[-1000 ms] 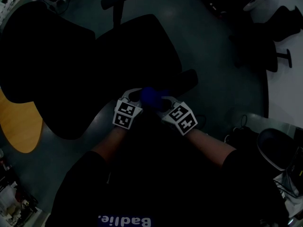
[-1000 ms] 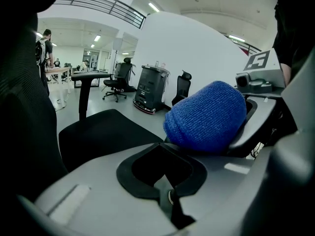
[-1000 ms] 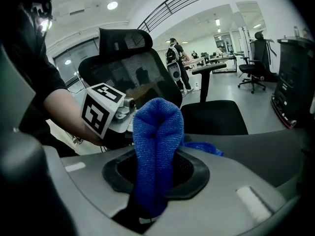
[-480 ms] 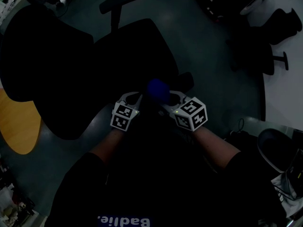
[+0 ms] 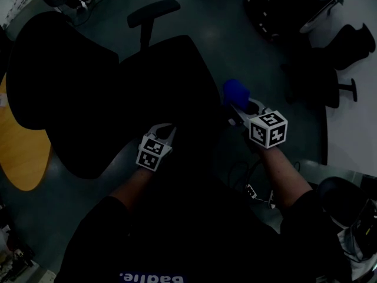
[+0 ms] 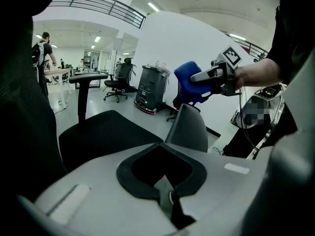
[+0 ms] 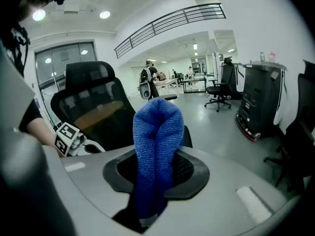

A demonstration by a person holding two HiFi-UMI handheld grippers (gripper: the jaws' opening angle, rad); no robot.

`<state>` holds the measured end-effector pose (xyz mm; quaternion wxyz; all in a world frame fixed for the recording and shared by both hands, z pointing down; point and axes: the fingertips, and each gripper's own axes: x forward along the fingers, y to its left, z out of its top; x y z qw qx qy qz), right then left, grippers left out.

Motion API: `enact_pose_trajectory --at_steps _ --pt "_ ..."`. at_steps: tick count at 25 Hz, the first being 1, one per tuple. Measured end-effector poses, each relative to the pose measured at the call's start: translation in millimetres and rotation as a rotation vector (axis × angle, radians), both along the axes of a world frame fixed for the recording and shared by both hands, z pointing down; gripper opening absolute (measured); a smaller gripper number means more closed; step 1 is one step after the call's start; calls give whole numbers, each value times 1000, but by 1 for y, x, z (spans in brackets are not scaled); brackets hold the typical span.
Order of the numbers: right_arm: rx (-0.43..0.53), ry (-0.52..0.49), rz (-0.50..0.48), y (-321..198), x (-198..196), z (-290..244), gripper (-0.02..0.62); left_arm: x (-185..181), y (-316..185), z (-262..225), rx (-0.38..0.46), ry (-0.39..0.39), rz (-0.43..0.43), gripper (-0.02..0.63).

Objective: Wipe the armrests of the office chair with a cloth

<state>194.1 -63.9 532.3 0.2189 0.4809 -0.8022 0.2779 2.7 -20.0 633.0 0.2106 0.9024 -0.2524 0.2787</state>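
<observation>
A black office chair fills the head view: backrest (image 5: 59,81) at left, seat (image 5: 165,75) in the middle, far armrest (image 5: 154,7) on its post at the top. My right gripper (image 5: 240,102) is shut on a folded blue cloth (image 5: 235,91), held off the seat's right edge. In the right gripper view the cloth (image 7: 157,146) stands up out of the right gripper (image 7: 150,215). My left gripper (image 5: 164,130) is shut and holds nothing, low by the seat's front. In the left gripper view it (image 6: 170,200) looks over the seat (image 6: 103,132) toward the near armrest (image 6: 187,128).
A round wooden table (image 5: 23,152) lies at the left. A white desk (image 5: 353,122) and other black chairs (image 5: 330,69) stand at the right. Cables (image 5: 256,190) trail on the floor by my right arm. A black cart (image 6: 150,87) stands beyond the chair.
My right gripper has carried the blue cloth to the right and away from me, apart from the left gripper. The left gripper has stayed almost where it was.
</observation>
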Motion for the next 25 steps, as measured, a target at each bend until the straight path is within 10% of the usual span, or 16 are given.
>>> enact_pose_trajectory --at_steps 9,25 --pt "-32 315 -147 -27 30 43 115 6 2 0 -14 -8 8 17" --pt "-96 271 -121 -18 4 74 115 6 6 4 -28 0 6 17"
